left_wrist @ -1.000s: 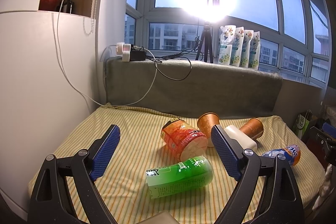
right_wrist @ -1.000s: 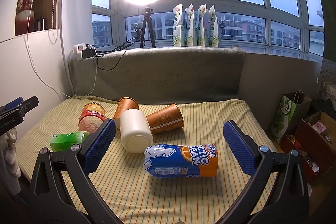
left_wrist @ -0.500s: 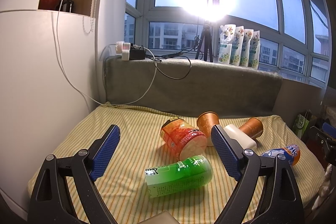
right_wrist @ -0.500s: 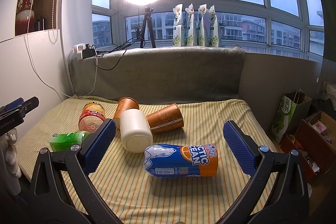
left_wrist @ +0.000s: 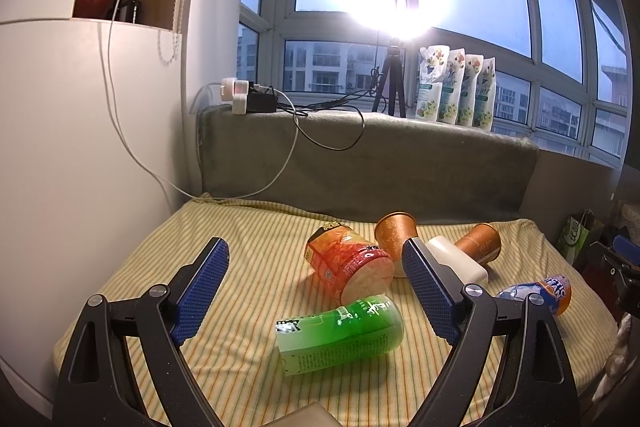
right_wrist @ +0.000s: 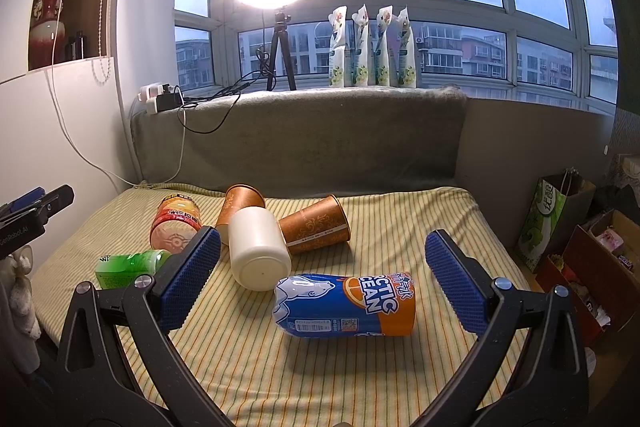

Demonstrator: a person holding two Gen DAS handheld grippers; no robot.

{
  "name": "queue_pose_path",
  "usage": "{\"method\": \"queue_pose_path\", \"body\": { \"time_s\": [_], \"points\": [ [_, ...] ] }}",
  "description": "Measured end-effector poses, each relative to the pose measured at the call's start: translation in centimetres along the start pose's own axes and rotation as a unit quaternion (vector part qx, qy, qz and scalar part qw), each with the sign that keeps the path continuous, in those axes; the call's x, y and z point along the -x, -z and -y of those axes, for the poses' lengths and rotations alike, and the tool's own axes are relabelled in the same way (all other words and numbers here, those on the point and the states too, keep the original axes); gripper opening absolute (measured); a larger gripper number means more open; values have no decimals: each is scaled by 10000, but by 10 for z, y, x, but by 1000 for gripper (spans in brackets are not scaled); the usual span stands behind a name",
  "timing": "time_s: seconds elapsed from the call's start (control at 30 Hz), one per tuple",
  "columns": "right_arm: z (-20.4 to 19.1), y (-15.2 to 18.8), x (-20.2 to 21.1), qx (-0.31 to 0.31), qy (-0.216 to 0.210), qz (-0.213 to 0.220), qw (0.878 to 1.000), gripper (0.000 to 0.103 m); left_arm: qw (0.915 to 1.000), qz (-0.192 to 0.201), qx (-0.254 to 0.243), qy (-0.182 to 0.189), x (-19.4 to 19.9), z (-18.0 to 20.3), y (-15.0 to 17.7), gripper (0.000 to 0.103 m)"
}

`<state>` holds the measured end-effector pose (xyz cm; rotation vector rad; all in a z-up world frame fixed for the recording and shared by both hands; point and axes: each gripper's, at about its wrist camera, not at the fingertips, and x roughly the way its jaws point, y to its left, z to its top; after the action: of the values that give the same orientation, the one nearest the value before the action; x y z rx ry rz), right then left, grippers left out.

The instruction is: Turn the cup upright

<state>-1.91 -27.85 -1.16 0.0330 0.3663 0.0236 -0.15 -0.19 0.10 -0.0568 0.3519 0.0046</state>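
1. Our left gripper [left_wrist: 316, 287] and right gripper [right_wrist: 322, 273] both hang above the striped cloth [right_wrist: 400, 227] with fingers spread wide, holding nothing.
2. Nearest us, the blue cup [right_wrist: 346, 307] and green cup [left_wrist: 340, 335] lie on their sides. Both look round and smooth, so we judge a glancing pinch could send either rolling.
3. Further back, the white cup [right_wrist: 258, 253] touches two brown cups [right_wrist: 314, 225], with the red cup [left_wrist: 348, 269] just beside. A finger pushed into that cluster would likely knock its neighbours.
4. The soft cloth may let a righted cup topple.
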Motion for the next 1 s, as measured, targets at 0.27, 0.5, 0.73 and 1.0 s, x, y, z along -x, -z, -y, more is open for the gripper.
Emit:
{"method": "queue_pose_path", "body": {
  "time_s": [0.27,0.5,0.73,1.0],
  "points": [
    [1,0,0,6,-7,-5,10000,103,10000,-2,2,-4,0,0,0,89],
    [-2,0,0,5,-24,-13,10000,103,10000,-32,8,-9,2,0,2,89],
    [-6,3,0,19,-105,-39,9999,103,9998,-165,94,-41,2,-5,4,89],
    [-3,3,-6,8,-263,-121,9996,103,9974,-614,381,-68,-4,-13,16,89]
  ]
}}
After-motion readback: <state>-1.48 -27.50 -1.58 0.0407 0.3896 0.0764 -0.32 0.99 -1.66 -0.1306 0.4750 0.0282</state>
